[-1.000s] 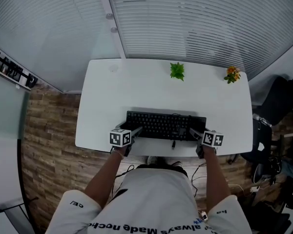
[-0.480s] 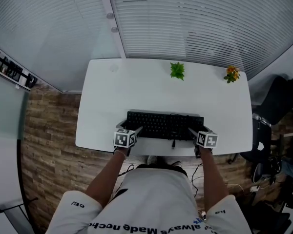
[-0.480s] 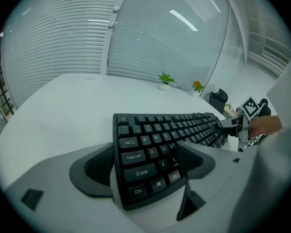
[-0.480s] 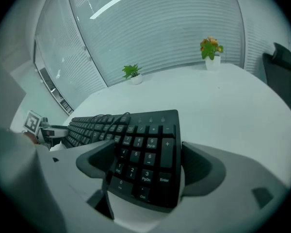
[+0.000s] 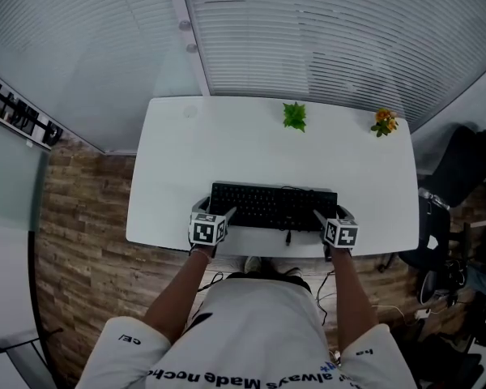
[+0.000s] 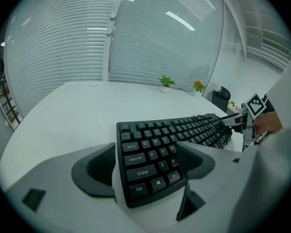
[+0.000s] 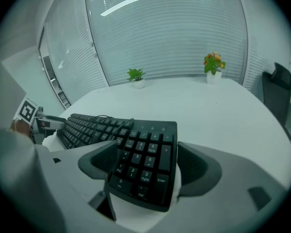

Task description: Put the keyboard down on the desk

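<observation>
Key legends are being read on the keyboard [image 6: 155, 154].
- Left end: Tab, Caps Lock, Shift, Ctrl, Alt, and the letters Q, W, A, S, Z, X.
- Number-pad end: digits, with PgUp being read under 9 and PgDn under 3, plus Enter.

Dark lettering is being seen upside down on the person's shirt [image 5: 243, 322]. Only "always Made" is being made out.

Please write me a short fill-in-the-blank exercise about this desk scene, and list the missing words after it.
1. The keyboard is ___ in colour.
2. The desk is ___.
3. Seen from the person's side, the orange-flowered plant stands to the ___ of the green plant.
Missing words: black; white; right.
</observation>
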Demonstrator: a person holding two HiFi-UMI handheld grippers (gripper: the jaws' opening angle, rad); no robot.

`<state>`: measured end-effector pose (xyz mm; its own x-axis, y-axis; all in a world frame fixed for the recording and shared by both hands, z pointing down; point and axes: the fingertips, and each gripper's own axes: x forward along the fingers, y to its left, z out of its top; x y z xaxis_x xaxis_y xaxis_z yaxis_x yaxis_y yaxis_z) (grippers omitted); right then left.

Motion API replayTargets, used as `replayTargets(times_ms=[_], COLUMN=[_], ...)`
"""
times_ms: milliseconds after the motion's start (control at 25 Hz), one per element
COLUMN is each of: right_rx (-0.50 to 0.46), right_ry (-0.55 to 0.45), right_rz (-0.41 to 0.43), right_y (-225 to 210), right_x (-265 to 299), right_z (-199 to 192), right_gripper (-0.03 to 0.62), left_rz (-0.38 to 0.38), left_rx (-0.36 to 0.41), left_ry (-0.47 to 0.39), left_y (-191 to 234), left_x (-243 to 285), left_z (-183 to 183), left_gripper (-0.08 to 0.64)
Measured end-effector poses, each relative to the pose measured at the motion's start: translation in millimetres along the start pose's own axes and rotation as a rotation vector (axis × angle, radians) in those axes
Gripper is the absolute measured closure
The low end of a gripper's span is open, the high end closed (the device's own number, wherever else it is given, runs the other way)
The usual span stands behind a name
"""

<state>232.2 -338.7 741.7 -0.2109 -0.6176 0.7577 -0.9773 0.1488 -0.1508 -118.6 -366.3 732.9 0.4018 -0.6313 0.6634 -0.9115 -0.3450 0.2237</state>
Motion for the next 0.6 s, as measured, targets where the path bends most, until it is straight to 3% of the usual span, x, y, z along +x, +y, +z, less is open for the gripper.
replayTargets(times_ms=[280,520,600], right_rx=[-0.095,-0.151,-0.177], right_ry=[-0.140,-0.268,-0.304], right_rz=[0.008,0.024,0.022], right_y=[11.1,36.8,44.8], right_x=[-33.4,-74.1,-87.1], right_z=[31.4,69.7,81.0], right_gripper=[0.289,0.367,0.388], left_rz=[0.033,-0.044,-0.065], left_rx=[0.018,0.049,0.074], left_ry=[-0.118,-0.267,-0.311], left_y=[2.8,-28.5,-40.4], left_x=[-33.3,-71.0,-82.2], left_z=[33.3,80.4,94.6], left_gripper=[0.156,0.165,0.224])
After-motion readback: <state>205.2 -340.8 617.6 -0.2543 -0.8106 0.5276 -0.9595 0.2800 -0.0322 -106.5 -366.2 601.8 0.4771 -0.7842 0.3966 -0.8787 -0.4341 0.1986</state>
